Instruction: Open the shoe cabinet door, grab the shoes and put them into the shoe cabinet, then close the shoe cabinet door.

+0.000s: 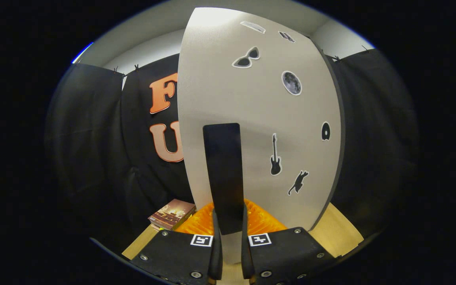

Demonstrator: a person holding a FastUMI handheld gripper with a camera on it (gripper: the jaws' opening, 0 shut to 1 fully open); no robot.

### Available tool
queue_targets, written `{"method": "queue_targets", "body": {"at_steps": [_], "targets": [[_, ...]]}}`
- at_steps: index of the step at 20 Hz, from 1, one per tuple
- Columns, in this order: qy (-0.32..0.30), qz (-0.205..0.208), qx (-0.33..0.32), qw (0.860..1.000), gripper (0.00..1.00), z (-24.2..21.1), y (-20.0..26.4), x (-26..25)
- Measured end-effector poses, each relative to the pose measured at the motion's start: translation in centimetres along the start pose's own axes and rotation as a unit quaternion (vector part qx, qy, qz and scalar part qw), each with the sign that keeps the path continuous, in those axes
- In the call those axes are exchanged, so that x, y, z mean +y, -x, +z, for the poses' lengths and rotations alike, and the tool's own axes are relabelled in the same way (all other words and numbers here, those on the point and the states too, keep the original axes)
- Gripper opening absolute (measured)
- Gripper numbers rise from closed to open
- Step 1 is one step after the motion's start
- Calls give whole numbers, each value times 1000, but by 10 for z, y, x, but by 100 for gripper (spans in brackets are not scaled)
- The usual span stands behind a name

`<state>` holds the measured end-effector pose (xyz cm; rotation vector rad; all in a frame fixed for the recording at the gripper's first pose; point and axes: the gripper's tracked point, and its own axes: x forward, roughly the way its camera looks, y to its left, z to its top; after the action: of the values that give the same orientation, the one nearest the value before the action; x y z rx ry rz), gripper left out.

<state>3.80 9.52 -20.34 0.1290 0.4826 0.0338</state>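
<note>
Fingers of the gripper (231,253) stand close together, narrow, with the black handle (224,174) of the shoe cabinet door (251,118) between them; both fingers appear to press on its lower end, though the contact itself is dark and hard to confirm. Handle is a flat, upright black strip, rising from between the fingers up the pale door face. Door is off-white, matte, with a dark edge along its far side, and it stands directly ahead. Stickers dot the door: sunglasses (246,58), a moon disc (291,82), an electric guitar (275,155), a cat (298,183), a small dark arch shape (325,131), and two more near the top, too foreshortened to identify. Cabinet interior is hidden behind the door; contents cannot be told. Just beyond the fingers, low against the door, sits a ribbed orange object (196,223), mostly blocked by the handle and fingers; what it is stays unclear. Beside it lies a stack of books (171,214) on a light wooden surface (337,231), partly cut off.
</note>
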Motion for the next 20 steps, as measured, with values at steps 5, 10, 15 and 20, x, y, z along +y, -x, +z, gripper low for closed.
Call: {"method": "queue_targets", "body": {"at_steps": [5, 10, 15, 20], "targets": [[-38, -11, 10, 999, 19, -4, 26, -15], [-64, -22, 17, 998, 19, -6, 44, -32], [-20, -99, -3, 995, 14, -2, 58, -69], [-31, -168, -10, 985, 7, 3, 78, -137]]}}
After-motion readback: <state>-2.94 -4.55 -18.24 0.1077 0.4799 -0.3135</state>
